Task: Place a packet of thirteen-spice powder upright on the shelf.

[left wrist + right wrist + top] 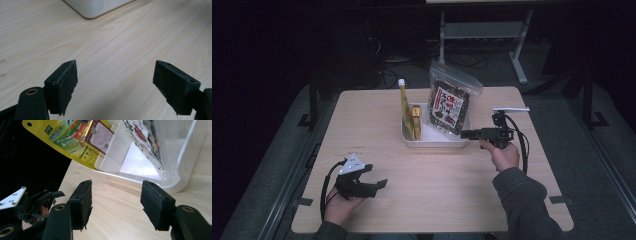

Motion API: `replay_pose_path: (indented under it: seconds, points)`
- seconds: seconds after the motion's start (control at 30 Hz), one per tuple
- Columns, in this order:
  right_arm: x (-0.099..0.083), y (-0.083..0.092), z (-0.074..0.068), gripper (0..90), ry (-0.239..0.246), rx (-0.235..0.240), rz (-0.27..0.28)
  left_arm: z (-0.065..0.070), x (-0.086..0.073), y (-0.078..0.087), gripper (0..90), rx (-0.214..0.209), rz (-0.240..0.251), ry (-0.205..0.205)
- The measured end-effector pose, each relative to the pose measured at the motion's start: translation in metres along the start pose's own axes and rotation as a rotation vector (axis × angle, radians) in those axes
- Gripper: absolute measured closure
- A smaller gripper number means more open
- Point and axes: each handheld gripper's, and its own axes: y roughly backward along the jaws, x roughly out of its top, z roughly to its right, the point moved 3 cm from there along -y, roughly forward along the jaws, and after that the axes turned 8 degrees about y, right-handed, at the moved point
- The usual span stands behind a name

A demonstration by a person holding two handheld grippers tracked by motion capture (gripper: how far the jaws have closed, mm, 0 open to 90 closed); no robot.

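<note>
A white tray (437,144) stands at the table's middle. In it are a tall yellow packet (405,111), a small box (416,120) beside it, and a clear snack bag (450,102) leaning at the right. My right gripper (463,133) points left at the tray's right front corner, open, with nothing between its fingers. In the right gripper view the tray's rim (175,185) lies just beyond my right gripper (116,187), with the yellow packet (67,143), the box (100,135) and the bag (143,135) behind. My left gripper (376,176) rests open near the front left, over bare wood (115,67).
The pale wooden table (377,125) has bare room left and right of the tray. A tray corner (96,8) lies at the top of the left gripper view. Beyond the table are a dark floor, cables and a grey metal stand (484,30).
</note>
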Motion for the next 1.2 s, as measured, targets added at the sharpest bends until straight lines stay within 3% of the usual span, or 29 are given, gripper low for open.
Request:
replay_pose_path:
  seconds: [0.63,1.2]
  points:
    - [-0.027,0.021,0.025,40.3,-0.023,-0.007,-0.013,0.000,0.000,-0.001,19.1,-0.002,-0.003,-0.002]
    - [-0.057,0.029,0.046,39.2,-0.060,0.017,-0.009,0.001,0.000,-0.002,19.0,-0.003,-0.008,-0.002]
